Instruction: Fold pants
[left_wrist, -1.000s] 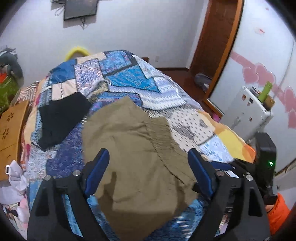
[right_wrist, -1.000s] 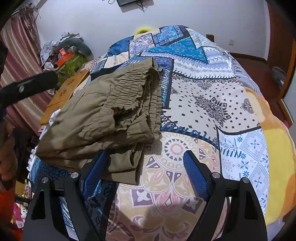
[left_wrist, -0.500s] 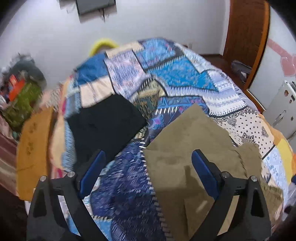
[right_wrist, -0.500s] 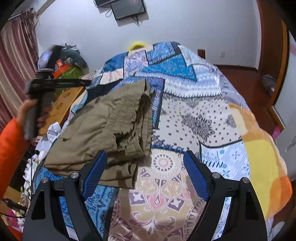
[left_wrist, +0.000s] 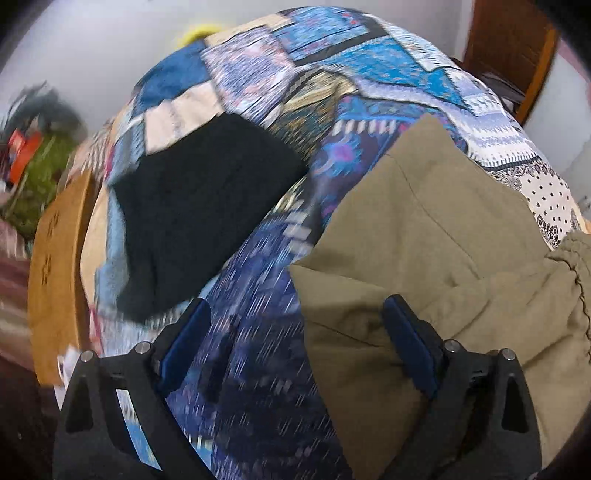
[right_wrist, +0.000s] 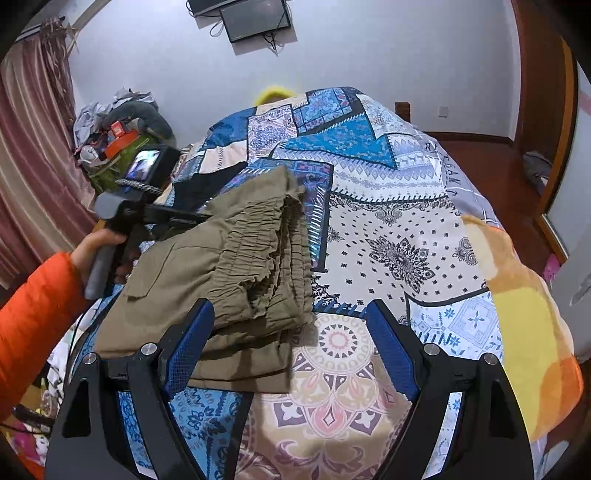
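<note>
Both grippers, left (left_wrist: 295, 339) & right (right_wrist: 290, 336), jaws spread w/ nothing held, over folded khaki pants (right_wrist: 236, 273) on quilt (right_wrist: 399, 240), left view blurry.

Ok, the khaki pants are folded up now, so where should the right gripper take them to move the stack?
Grip the near edge of the khaki pants, where the stacked layers end, beside the elastic waistband. Bring the open right gripper in low from the near side, pinching all layers together.
</note>
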